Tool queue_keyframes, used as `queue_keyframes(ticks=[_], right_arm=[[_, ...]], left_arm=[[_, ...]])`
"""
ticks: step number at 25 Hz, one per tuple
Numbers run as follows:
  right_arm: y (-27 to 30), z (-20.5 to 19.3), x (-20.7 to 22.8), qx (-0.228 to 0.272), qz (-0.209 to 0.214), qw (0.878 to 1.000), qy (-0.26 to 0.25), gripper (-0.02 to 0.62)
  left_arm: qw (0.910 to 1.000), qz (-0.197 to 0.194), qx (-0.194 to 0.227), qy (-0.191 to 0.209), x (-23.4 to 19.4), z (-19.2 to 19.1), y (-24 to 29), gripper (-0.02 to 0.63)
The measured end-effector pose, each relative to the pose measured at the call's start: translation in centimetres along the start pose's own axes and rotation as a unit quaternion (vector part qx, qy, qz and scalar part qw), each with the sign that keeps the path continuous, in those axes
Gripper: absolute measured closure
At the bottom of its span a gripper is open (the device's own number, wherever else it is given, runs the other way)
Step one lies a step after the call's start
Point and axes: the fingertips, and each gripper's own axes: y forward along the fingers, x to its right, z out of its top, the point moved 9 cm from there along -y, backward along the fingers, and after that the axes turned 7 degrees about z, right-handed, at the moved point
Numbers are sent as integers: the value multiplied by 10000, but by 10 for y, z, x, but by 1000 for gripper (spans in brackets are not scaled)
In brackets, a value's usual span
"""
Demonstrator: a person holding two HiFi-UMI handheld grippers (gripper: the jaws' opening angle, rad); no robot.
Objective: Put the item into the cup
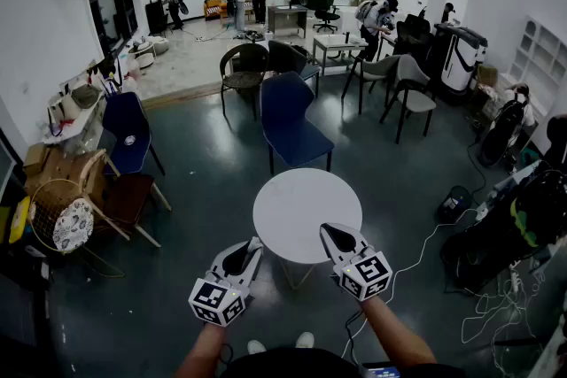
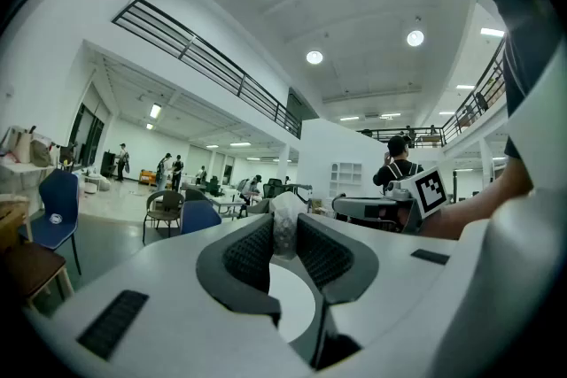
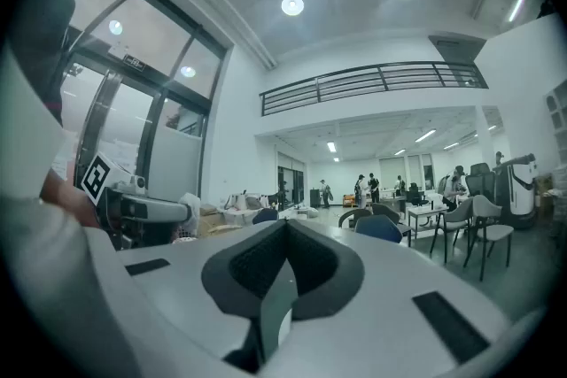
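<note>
My left gripper (image 2: 284, 219) is held level and is shut on a pale, crumpled item (image 2: 285, 233), which stands upright between its dark ribbed pads. In the head view the left gripper (image 1: 257, 243) sits at the near left edge of a round white table (image 1: 306, 206). The right gripper (image 1: 324, 230) is at the table's near right edge. Its jaws (image 3: 285, 227) are shut with nothing between them. From the right gripper view, the left gripper (image 3: 146, 210) shows with the white item (image 3: 190, 204) at its tip. No cup is in view.
A blue chair (image 1: 288, 124) stands just behind the table, with dark chairs and small tables further back. Wicker furniture and a blue chair (image 1: 128, 133) are at the left. Cables and bags (image 1: 496, 235) lie on the floor at the right. People stand far off.
</note>
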Motion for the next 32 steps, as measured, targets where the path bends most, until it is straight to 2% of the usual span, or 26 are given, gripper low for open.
queue_keyframes(ticks=[7,11,19,32], right_arm=[[-15,-5,18,-59,-12,10000,70,581],[-18,-5,21,66,-6,10000,-14,581],[-28,-4,28,115,167,9997,-117,581],[-54,-12,73,111,349,9991,-228,581]], left_arm=[[10000,49,-25,80,17,-4,12,520],[10000,46,-36,69,22,-6,18,520],[9999,70,-54,48,40,-11,27,520],[9996,254,-53,115,86,-24,64,520]])
